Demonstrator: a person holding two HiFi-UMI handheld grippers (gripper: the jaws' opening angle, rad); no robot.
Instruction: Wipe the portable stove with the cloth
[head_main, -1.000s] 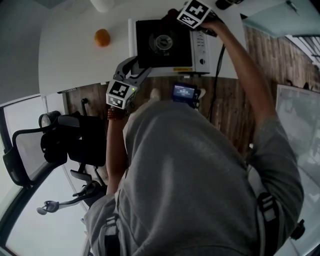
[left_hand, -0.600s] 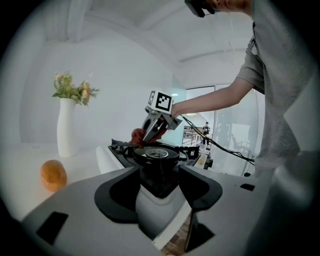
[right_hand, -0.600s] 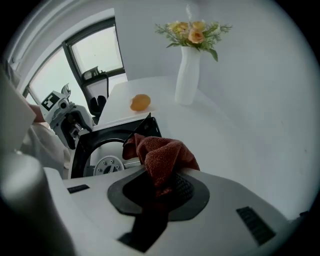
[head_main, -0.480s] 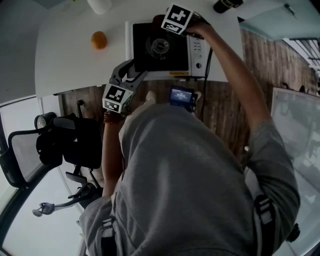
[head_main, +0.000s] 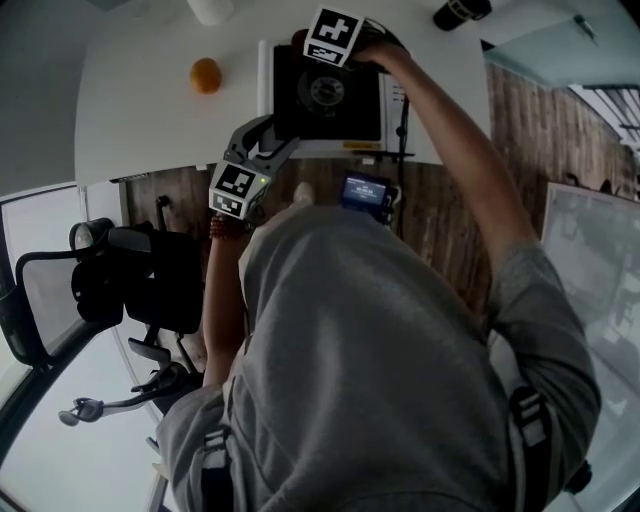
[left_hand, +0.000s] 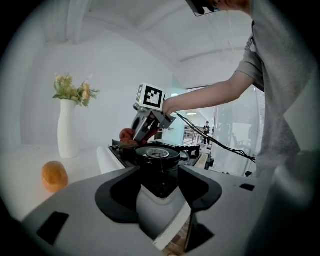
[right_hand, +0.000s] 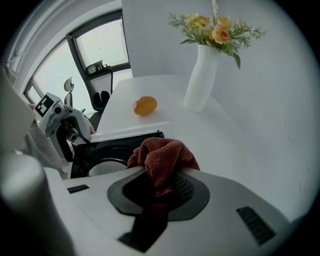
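Observation:
The portable stove (head_main: 330, 95), black on top with a white body, sits at the near edge of a white table (head_main: 140, 120). My left gripper (head_main: 272, 138) has its jaws around the stove's near left corner. In the left gripper view the white stove body (left_hand: 161, 212) fills the gap, and the jaws are closing a little on it. My right gripper (head_main: 318, 48) points steeply down at the stove's far left corner, shut on a bunched red-brown cloth (right_hand: 162, 152). The cloth (left_hand: 127, 136) rests on the stove top beside the round burner (left_hand: 157, 154).
An orange fruit (head_main: 205, 75) lies on the table left of the stove. A white vase with flowers (right_hand: 202, 75) stands at the far edge. A black cable (head_main: 405, 110) runs over the stove's right side. An office chair (head_main: 130, 280) stands at my left.
My right gripper has slid left with the cloth along the stove's far edge, from the right corner to the left. The left gripper has stayed on the near corner.

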